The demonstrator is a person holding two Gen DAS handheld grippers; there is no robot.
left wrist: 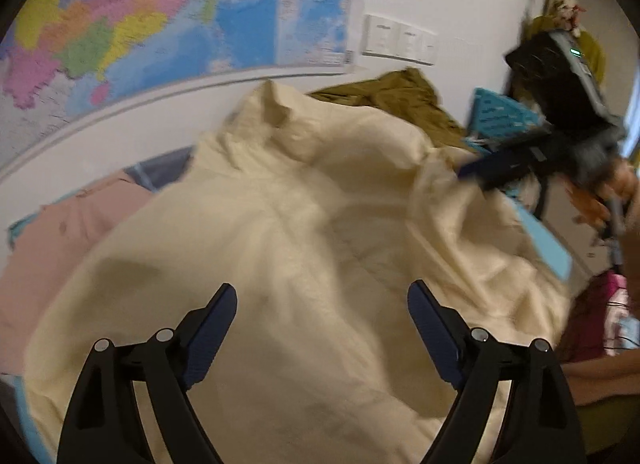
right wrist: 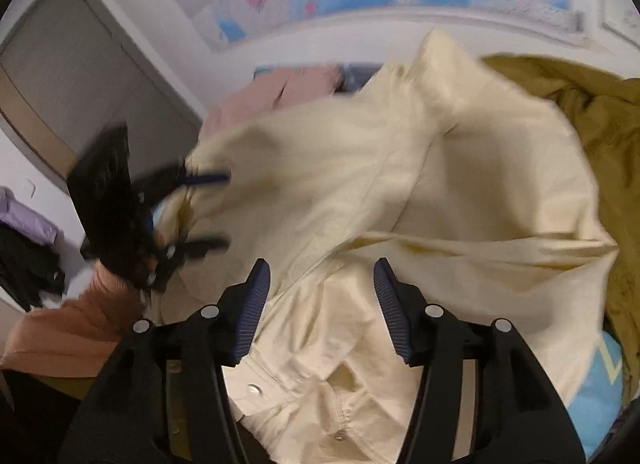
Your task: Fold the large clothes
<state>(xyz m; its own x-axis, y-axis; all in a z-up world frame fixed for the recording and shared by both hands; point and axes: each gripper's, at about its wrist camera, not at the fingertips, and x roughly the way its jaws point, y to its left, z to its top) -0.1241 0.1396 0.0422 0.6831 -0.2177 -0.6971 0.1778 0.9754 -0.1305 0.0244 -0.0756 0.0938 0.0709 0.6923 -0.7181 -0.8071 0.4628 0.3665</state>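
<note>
The cream garment [left wrist: 304, 224], a large shirt or light jacket with snap buttons [right wrist: 253, 388], lies spread over the work surface, with many wrinkles, so I judge that the folding is at its beginning. The left gripper [left wrist: 322, 304] hangs above the middle of the cloth with its jaws wide apart and nothing between them. The right gripper [right wrist: 320, 284] is over the button edge, its jaws also clearly apart and empty; probably both are lifted so the person can choose where to grasp. In the left wrist view the right gripper looks very blurred near the garment's far side, so I cannot tell if it touches the cloth there.

Beside the cream garment lie an olive garment [left wrist: 404, 100] and a pink one [left wrist: 60, 232]. A coloured map [left wrist: 160, 12] hangs on the wall, but its writing is too blurred to read. The wall switches [left wrist: 400, 40] show no readable label.
</note>
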